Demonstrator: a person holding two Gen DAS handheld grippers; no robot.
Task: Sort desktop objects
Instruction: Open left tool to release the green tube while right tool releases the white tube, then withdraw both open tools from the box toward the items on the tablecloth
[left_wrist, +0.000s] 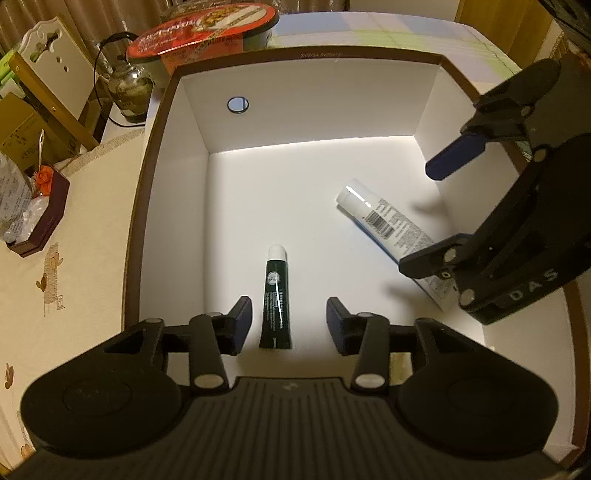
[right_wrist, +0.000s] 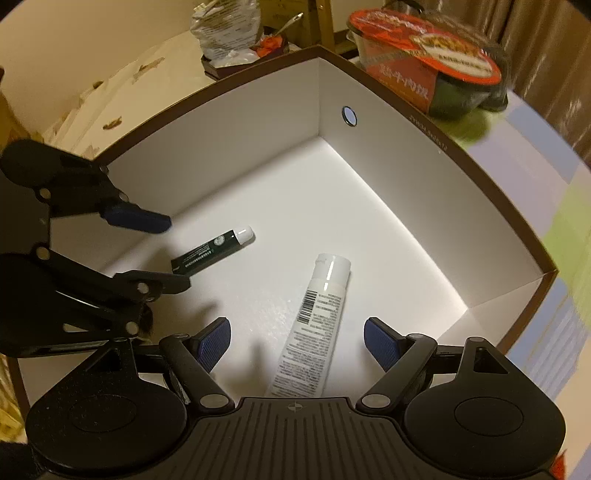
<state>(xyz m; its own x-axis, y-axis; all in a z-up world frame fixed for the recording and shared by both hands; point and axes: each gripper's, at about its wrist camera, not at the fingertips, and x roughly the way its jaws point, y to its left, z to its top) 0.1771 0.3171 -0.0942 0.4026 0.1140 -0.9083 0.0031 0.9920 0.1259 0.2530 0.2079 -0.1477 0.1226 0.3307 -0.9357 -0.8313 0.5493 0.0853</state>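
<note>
A white box with a brown rim (left_wrist: 295, 53) (right_wrist: 480, 173) holds two tubes lying flat on its floor. The small dark green tube with a white cap (left_wrist: 276, 299) (right_wrist: 212, 251) lies between the spread fingers of my left gripper (left_wrist: 290, 325) (right_wrist: 166, 251), which is open and not clamped on it. To its right lies the larger white tube with a barcode (left_wrist: 384, 221) (right_wrist: 317, 325), cap pointing away. My right gripper (right_wrist: 298, 345) (left_wrist: 436, 210) is open around this tube's lower half, pads apart from it.
A red-lidded instant noodle bowl (left_wrist: 203, 33) (right_wrist: 424, 66) stands behind the box. A glass teapot (left_wrist: 129, 88) and a small brown tray of oddments (left_wrist: 40, 218) (right_wrist: 229, 62) sit to the left on the cream tablecloth (left_wrist: 85, 277).
</note>
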